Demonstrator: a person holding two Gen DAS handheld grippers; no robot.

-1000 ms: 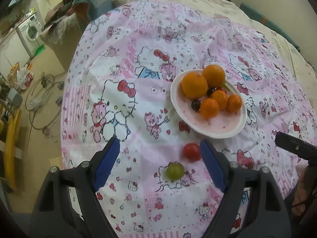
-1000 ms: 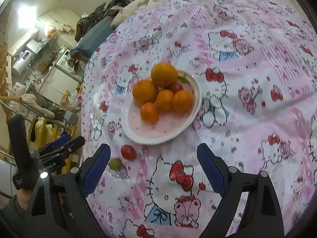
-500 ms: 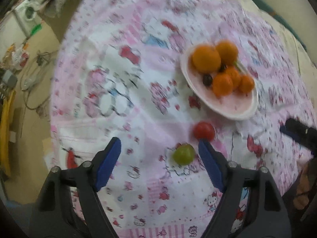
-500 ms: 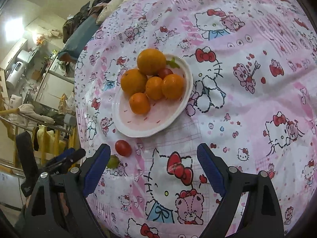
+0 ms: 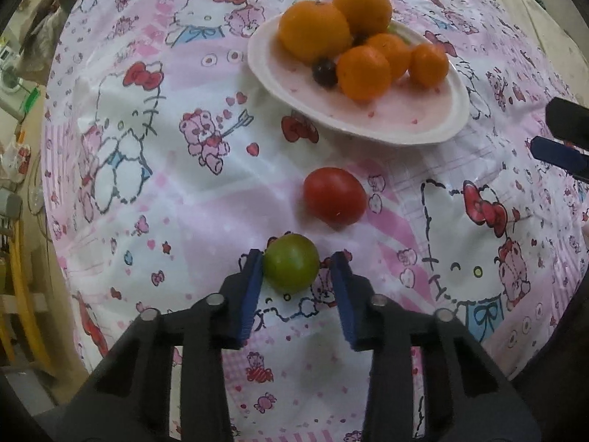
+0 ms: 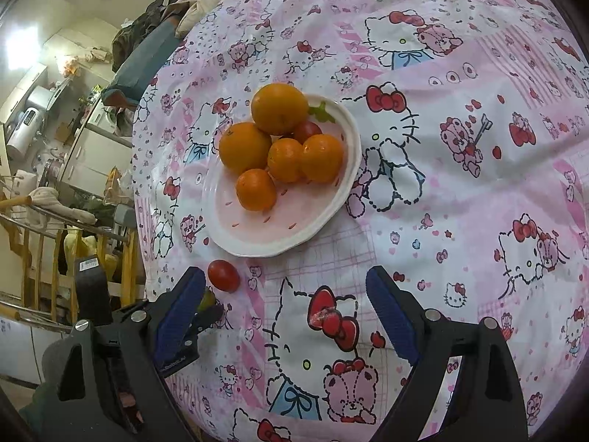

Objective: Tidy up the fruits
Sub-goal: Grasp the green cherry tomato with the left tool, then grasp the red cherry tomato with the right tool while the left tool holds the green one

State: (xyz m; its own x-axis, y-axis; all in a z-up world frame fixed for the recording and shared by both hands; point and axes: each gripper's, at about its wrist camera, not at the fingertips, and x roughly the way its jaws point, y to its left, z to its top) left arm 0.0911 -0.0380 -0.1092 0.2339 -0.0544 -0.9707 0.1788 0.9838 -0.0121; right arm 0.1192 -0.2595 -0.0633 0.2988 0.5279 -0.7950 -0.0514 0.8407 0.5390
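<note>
A green tomato lies on the pink cartoon tablecloth between the blue pads of my left gripper. The left pad touches it; a small gap remains at the right pad. A red tomato lies just beyond it, near the white plate that holds several oranges and a dark small fruit. My right gripper is open and empty above the cloth, short of the plate. The red tomato sits by its left finger; the green one is mostly hidden behind that finger.
The round table's edge drops off at the left to a cluttered floor. The right gripper's blue tip shows at the right edge of the left wrist view. Shelves and a wooden rack stand beyond the table.
My left gripper has moved forward and down onto the green tomato and its jaws have narrowed around it. My right gripper has edged slightly closer to the plate.
</note>
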